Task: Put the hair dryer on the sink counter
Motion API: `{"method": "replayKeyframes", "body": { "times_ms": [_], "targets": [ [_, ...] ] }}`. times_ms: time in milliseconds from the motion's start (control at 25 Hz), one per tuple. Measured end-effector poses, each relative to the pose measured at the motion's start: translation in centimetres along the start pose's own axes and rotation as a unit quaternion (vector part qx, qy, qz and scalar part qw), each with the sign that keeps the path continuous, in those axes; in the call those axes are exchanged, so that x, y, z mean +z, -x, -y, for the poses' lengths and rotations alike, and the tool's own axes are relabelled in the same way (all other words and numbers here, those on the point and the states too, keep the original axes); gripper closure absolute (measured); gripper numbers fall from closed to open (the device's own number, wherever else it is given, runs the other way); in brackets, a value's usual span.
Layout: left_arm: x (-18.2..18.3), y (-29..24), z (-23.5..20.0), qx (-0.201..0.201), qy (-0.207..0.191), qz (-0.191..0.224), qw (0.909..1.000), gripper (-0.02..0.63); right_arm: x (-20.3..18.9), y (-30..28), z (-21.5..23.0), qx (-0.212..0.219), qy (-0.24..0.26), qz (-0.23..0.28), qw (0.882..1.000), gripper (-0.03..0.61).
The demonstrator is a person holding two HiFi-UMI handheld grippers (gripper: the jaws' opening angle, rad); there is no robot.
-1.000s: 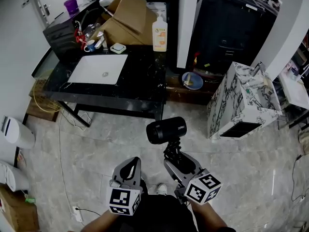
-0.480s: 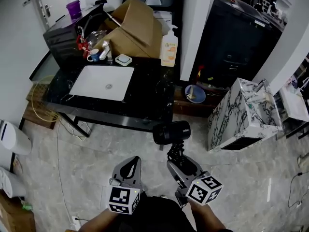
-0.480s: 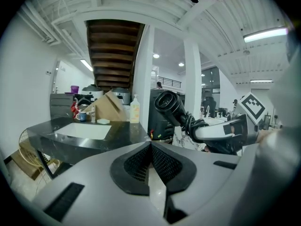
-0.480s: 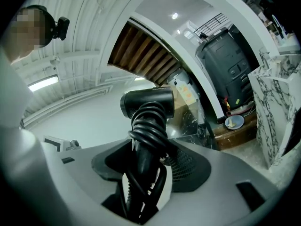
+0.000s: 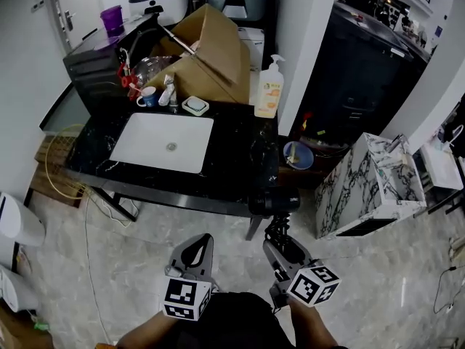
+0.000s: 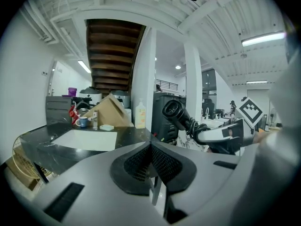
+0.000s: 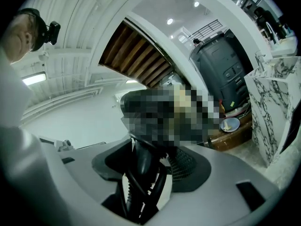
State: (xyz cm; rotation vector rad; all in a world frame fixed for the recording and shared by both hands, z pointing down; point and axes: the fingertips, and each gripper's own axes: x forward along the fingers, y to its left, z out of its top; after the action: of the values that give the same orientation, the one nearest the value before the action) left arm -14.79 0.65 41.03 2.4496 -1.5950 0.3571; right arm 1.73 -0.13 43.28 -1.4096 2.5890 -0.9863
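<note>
My right gripper (image 5: 284,248) is shut on the handle of a black hair dryer (image 5: 275,202), which stands upright with its barrel pointing left, just off the front right corner of the sink counter (image 5: 234,167). The counter is black marble with a white basin (image 5: 163,142). In the right gripper view the dark handle and its cord (image 7: 143,166) sit between the pads. My left gripper (image 5: 195,256) hangs lower left over the floor, pads together and holding nothing. The left gripper view shows the hair dryer (image 6: 175,112) to its right, beyond the shut gripper (image 6: 151,147).
At the counter's back stand a tipped cardboard box (image 5: 207,57), a soap pump bottle (image 5: 269,89), a faucet (image 5: 168,89) and a mug (image 5: 147,97). A marble-patterned cabinet (image 5: 378,184) and a blue dish (image 5: 298,153) lie to the right. A white bin (image 5: 14,220) is at far left.
The counter has come closer and lower in the head view. The hair dryer, still held, has gone from over the open floor to the counter's front right corner.
</note>
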Motion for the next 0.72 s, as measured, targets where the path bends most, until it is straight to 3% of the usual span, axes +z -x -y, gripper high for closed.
{"method": "replayKeyframes", "body": {
  "times_ms": [400, 720],
  "targets": [
    [-0.2, -1.9, -5.4, 0.004, 0.007, -0.008, 0.9999, 0.606, 0.8, -5.3, 1.0, -0.033, -0.001, -0.002, 0.999, 0.322],
    [0.7, -8.9, -8.6, 0.015, 0.001, -0.028, 0.9995, 0.606, 3.7, -12.5, 5.7, -0.044, -0.002, -0.025, 0.999, 0.322]
  ]
}}
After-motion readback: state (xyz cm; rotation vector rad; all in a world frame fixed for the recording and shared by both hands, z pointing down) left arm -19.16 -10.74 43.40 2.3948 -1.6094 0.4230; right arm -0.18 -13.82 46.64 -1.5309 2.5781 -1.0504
